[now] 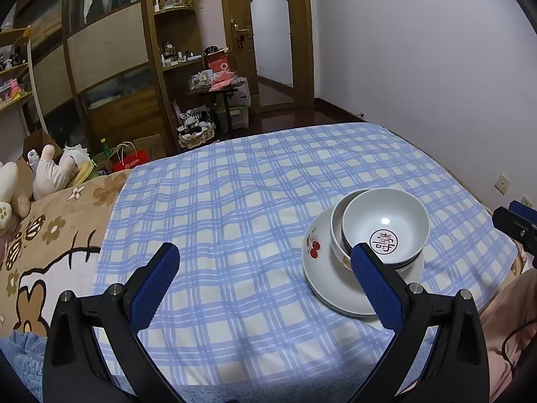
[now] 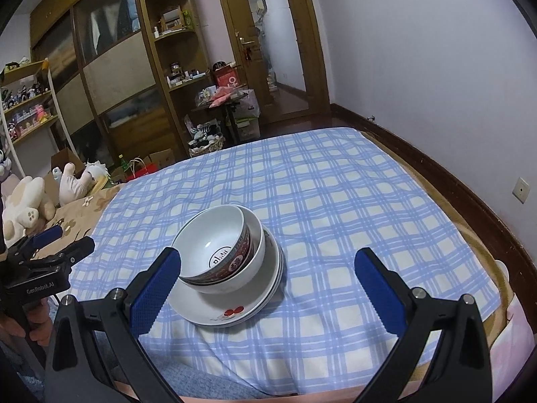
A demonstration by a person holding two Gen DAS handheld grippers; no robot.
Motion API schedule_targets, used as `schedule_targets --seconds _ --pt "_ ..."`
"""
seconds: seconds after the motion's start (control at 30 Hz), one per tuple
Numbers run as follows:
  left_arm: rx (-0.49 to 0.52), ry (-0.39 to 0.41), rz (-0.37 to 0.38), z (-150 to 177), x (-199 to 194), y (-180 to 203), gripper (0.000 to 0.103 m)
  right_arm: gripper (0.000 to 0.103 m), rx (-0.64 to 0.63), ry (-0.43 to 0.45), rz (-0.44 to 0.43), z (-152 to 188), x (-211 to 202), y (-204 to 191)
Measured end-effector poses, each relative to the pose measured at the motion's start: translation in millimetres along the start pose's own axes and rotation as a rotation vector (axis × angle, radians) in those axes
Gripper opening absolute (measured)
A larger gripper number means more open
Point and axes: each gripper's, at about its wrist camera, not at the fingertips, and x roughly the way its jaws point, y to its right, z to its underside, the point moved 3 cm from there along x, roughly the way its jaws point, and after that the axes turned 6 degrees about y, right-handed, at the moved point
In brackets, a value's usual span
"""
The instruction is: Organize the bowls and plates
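A stack of dishes sits on the blue checked cloth (image 1: 235,221). A white bowl with a red character inside (image 1: 386,225) nests tilted in a larger white bowl (image 1: 337,231), on white plates with a cherry print (image 1: 322,268). In the right wrist view the top bowl (image 2: 211,238) has a red patterned outside, rests in the larger bowl (image 2: 251,268), on stacked plates (image 2: 231,305). My left gripper (image 1: 265,268) is open and empty, left of the stack. My right gripper (image 2: 268,272) is open and empty, its left finger near the bowls.
The cloth (image 2: 335,201) covers a bed with a brown flowered blanket (image 1: 50,235) and plush toys (image 1: 43,171) on the left. A wall with sockets (image 2: 520,189) runs along the right. Wardrobe, shelves and a door stand beyond the bed's far edge.
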Motion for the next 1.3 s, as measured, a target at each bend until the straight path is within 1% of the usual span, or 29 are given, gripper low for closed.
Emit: schedule_targets --seconds 0.5,1.3 --pt "0.008 0.007 -0.015 -3.0 -5.5 -2.7 0.100 0.103 -0.005 0.002 0.001 -0.3 -0.5 -0.6" --pt "0.008 0.008 -0.018 -3.4 -6.4 -3.0 0.100 0.103 -0.005 0.002 0.002 -0.5 -0.5 -0.5"
